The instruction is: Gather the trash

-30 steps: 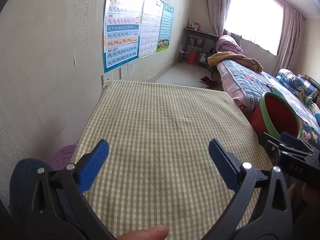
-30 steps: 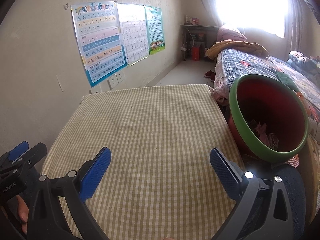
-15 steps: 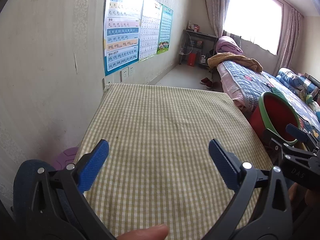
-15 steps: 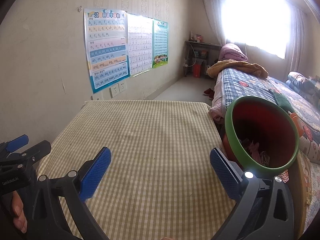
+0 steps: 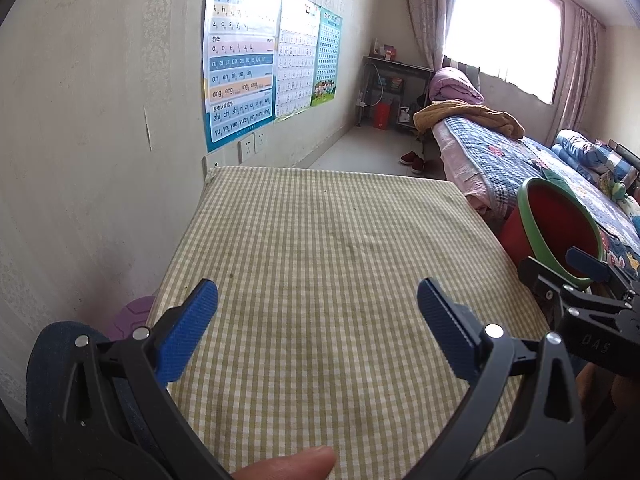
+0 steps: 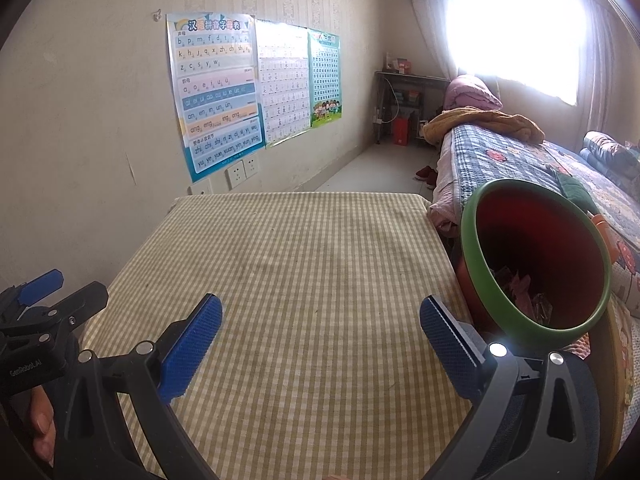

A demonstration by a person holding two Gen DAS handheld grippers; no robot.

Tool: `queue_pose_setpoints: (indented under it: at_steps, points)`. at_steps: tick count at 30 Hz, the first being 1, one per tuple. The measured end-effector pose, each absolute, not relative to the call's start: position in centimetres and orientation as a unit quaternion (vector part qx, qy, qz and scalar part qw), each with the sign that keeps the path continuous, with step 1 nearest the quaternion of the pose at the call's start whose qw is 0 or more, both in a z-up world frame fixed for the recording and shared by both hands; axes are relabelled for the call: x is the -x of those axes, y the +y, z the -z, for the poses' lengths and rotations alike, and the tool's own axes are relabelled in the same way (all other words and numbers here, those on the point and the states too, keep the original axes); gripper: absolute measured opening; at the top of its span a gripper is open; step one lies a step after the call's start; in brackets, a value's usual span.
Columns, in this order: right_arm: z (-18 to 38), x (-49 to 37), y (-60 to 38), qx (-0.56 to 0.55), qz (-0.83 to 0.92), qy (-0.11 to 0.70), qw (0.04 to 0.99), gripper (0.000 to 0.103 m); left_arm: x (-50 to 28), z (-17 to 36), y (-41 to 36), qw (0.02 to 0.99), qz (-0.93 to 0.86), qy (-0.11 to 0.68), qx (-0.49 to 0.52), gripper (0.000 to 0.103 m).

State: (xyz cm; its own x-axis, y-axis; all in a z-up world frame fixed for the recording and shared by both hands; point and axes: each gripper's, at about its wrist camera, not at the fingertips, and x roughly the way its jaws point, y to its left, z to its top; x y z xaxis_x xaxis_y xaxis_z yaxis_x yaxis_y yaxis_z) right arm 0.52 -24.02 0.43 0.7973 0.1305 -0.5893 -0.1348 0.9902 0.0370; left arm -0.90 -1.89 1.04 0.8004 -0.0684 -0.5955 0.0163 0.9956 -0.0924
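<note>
A red trash bin with a green rim (image 6: 536, 260) stands beside the right edge of the table; crumpled wrappers (image 6: 520, 292) lie inside it. It also shows in the left wrist view (image 5: 560, 228). The table wears a green-and-white checked cloth (image 5: 328, 272), seen too in the right wrist view (image 6: 312, 280); I see no trash on it. My left gripper (image 5: 318, 312) is open and empty above the table's near end. My right gripper (image 6: 320, 328) is open and empty, just left of the bin.
A wall with posters (image 6: 216, 92) and sockets (image 6: 240, 172) runs along the left. A bed with a patterned quilt (image 6: 512, 160) stands to the right behind the bin. A purple round object (image 5: 128, 316) sits low at the table's left.
Both grippers have tilted up and pulled back a little, so the table and bin sit lower in view. Both stay open and empty.
</note>
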Motion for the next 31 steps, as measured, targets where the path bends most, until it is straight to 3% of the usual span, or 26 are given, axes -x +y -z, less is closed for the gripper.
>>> queue_pose_setpoints:
  at_steps: [31]
  points:
    - [0.22,-0.83,-23.88,0.006,-0.073,0.322,0.944,0.096,0.51,-0.94,-1.94,0.947,0.013,0.318,0.036,0.098]
